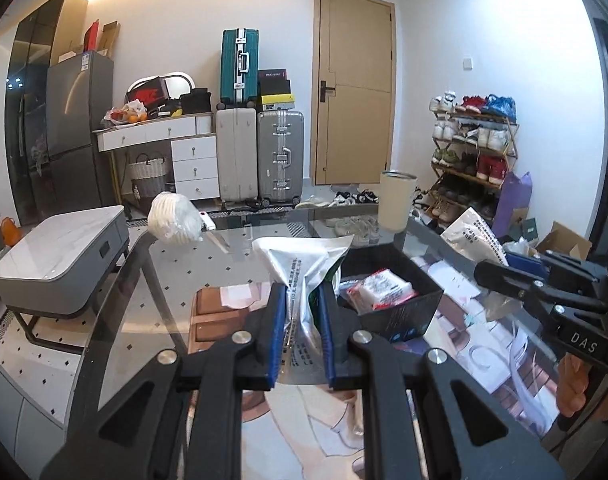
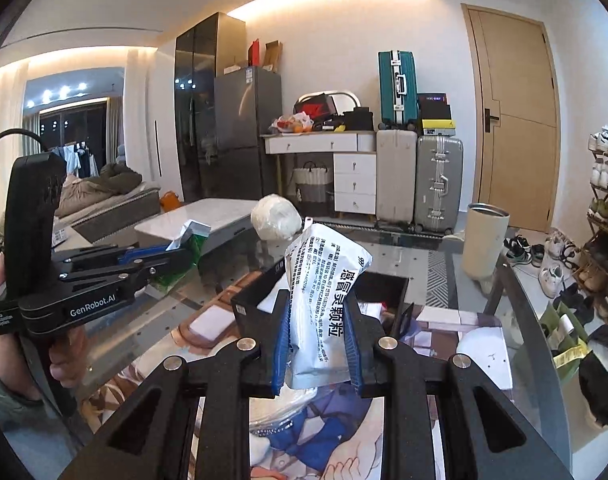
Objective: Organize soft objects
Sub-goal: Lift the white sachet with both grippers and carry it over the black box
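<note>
a glass table (image 1: 175,280) is seen before suitcases (image 1: 259,156); each gripper (image 1: 301,320) (image 2: 318,344) is clamped on a pouch (image 1: 299,276) (image 2: 324,300); a bed (image 2: 103,196) is shown only rightward.

Both tools are showing matte black linkage arms joined by round silver screw heads, with blue pads lining the fingers (image 1: 277,332) of the left gripper (image 1: 301,332) and the right gripper (image 2: 316,344). White "GenRobot.AI" lettering is running along the left gripper's side, below its tall black camera housing. "DAS" is showing in white on the right gripper's body.
</note>
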Demonstrator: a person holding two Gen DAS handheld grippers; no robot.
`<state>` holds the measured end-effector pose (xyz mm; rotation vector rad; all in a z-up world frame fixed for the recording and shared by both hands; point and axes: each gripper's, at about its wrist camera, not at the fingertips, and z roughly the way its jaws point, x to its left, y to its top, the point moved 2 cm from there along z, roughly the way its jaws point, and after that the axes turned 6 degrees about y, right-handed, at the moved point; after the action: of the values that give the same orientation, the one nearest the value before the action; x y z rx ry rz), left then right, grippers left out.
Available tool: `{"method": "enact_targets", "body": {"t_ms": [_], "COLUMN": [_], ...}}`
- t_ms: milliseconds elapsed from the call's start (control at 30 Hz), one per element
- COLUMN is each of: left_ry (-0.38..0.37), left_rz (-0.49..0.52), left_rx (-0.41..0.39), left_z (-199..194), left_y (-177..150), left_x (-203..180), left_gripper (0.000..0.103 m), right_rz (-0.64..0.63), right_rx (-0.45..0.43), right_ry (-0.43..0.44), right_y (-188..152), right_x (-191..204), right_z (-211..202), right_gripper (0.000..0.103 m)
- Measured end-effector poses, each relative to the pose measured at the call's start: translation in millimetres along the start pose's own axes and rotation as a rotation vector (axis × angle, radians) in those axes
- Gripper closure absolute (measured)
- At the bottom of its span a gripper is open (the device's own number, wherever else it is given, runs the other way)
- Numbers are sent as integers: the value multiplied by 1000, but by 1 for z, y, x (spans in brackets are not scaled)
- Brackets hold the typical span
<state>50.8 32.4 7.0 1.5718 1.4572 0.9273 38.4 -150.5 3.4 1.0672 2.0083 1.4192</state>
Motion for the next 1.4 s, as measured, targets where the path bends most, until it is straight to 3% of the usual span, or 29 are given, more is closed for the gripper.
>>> {"method": "enact_targets", "body": {"t_ms": [333, 633, 1067, 1400], "left_ry": [-2, 0, -14, -49], "left_rz": [-10, -70, -56, 8], "left_rx": [-85, -37, 43, 181], "left_z": [9, 54, 109, 134], "left_y": [34, 53, 59, 42], "left_x": [-5, 7, 3, -20], "left_gripper": [89, 89, 89, 89], "right_rz": [-14, -3, 62, 139], "right_rx": [-46, -44, 101, 357], "right_ry": [-6, -45, -70, -52], "right_y": [31, 54, 65, 30], "right_x": [-1, -9, -47, -68], "right_z": [16, 62, 115, 158], "right_gripper": [79, 79, 79, 79]}}
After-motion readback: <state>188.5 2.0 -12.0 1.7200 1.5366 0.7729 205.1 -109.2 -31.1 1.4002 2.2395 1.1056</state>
